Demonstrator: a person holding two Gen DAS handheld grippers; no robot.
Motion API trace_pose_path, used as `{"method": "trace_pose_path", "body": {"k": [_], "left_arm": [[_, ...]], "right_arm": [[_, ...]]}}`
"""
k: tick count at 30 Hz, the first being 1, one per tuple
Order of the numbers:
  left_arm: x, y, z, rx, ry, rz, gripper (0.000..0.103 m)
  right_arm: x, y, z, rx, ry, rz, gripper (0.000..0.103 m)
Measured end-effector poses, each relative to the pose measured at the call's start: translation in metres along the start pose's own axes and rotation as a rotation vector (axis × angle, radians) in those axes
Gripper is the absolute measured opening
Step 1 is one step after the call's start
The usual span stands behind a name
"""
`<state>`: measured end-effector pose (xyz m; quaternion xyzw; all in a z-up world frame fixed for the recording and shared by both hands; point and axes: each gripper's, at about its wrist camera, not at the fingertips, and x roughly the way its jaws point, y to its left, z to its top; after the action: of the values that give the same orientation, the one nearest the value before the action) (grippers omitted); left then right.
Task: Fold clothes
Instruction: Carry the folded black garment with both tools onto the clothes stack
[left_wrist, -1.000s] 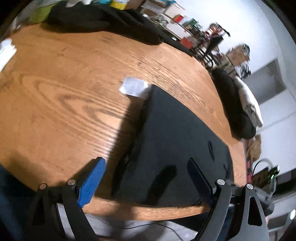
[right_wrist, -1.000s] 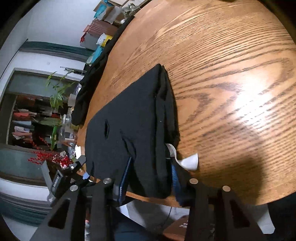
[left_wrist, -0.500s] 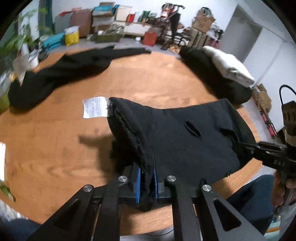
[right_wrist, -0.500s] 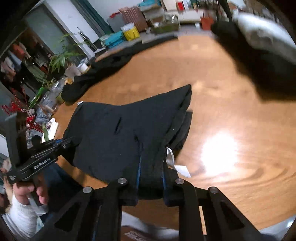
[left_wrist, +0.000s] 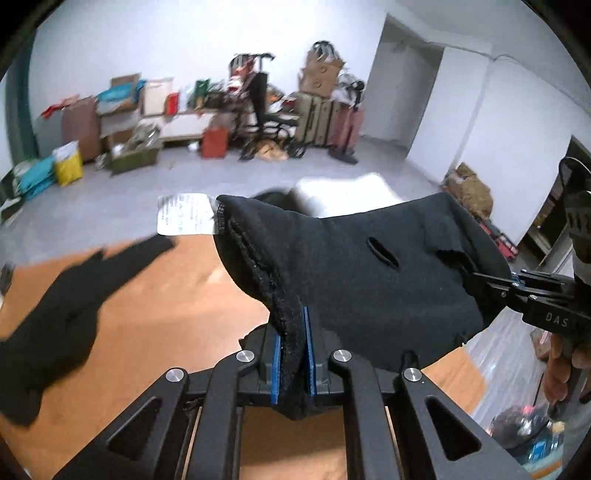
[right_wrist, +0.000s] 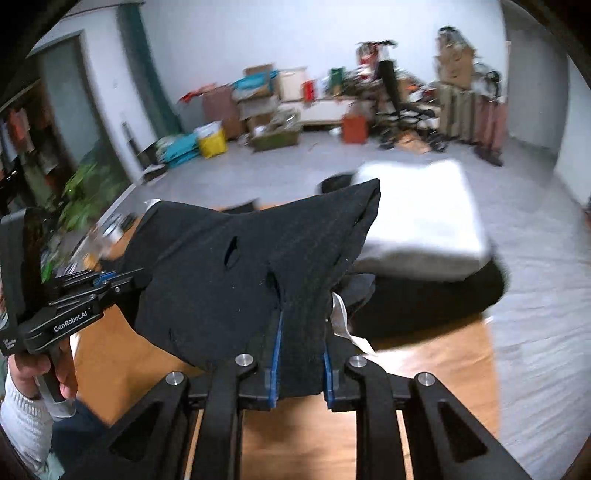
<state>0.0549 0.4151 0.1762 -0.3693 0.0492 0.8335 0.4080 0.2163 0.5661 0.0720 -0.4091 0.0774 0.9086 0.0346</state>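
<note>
A black garment (left_wrist: 354, 273) with a white care label (left_wrist: 184, 218) hangs stretched in the air above the wooden table (left_wrist: 155, 295). My left gripper (left_wrist: 293, 332) is shut on its hemmed left edge, blue pads pressing the cloth. My right gripper (right_wrist: 300, 347) is shut on the other edge of the same black garment (right_wrist: 251, 269), beside a second white tag (right_wrist: 345, 325). Each view shows the other gripper at the cloth's far corner, with a hand around its handle.
Another black garment (left_wrist: 62, 314) lies on the table at the left. A folded white garment (right_wrist: 417, 214) rests on a dark pile (right_wrist: 436, 291) at the table's far right. Boxes, bags and suitcases (left_wrist: 325, 114) line the back wall.
Both grippers closed on the black garment's edges and lifted it clear of the table. Both views have swung up from the tabletop toward the room.
</note>
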Motion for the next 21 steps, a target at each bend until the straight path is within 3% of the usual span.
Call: {"method": "trace_pose_path", "body": {"k": [6,10,13,16,21], "left_arm": [[0.092,-0.045,0.090,-0.037,-0.014,-0.034,0.010],[0.149,-0.055,0.110,-0.083,0.008,-0.050,0.010],[0.184,-0.045,0.106,-0.149,0.080,-0.070,0.010],[0.187,-0.041,0.085,-0.169,0.124,-0.092,0.010],[0.174,-0.025,0.050,-0.220,0.144,-0.154,0.010]], "right_arm": [[0.016,-0.097,0.084,0.055,-0.032,-0.057,0.018],[0.055,-0.158,0.113,0.103,-0.006,-0.056,0.018],[0.082,-0.197,0.109,0.160,0.016,-0.047,0.018],[0.098,-0.221,0.091,0.206,0.039,-0.009,0.018],[0.091,-0.233,0.058,0.205,0.054,0.047,0.018]]}}
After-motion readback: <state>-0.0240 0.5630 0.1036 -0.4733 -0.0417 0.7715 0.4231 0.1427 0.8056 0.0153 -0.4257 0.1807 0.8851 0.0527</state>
